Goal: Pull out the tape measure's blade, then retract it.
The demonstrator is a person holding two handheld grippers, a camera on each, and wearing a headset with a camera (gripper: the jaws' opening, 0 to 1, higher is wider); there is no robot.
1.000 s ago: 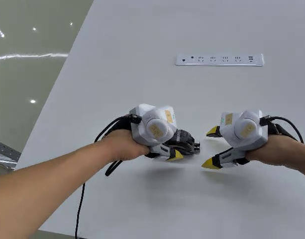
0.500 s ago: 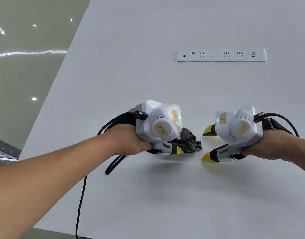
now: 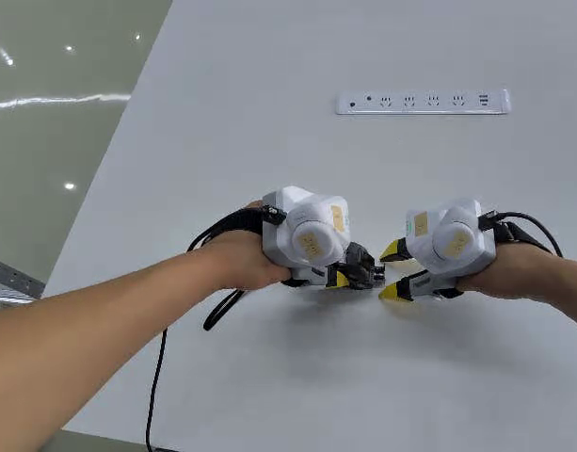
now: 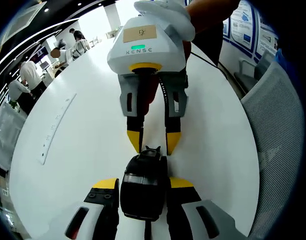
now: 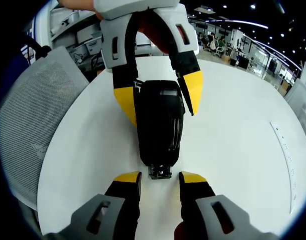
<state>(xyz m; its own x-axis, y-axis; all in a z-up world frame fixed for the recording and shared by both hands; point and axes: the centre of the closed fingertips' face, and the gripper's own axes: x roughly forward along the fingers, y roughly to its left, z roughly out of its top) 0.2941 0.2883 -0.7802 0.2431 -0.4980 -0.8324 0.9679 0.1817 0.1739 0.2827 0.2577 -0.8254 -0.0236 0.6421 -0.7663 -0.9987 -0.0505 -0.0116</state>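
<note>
Two hand-held grippers meet mid-frame in the head view. My left hand-held gripper (image 4: 144, 184) clamps the black tape measure (image 5: 160, 117) over the worktop (image 3: 269, 113). The right hand-held gripper (image 3: 392, 272), jaws slightly apart, flanks its blade hook (image 5: 159, 172). Pull-out looks unstarted, so next I'd pinch the hook and draw away.

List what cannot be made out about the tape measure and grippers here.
- Head view: the left gripper covers most of the tape measure; its blade tip is too small to see.
- Left gripper view: the bottom edge cuts off the tape measure's rear.
- Right gripper view: the blade tip, at the open right gripper, is too blurred to show its hook.
- Head view: the power strip has markings too small to read.
</note>
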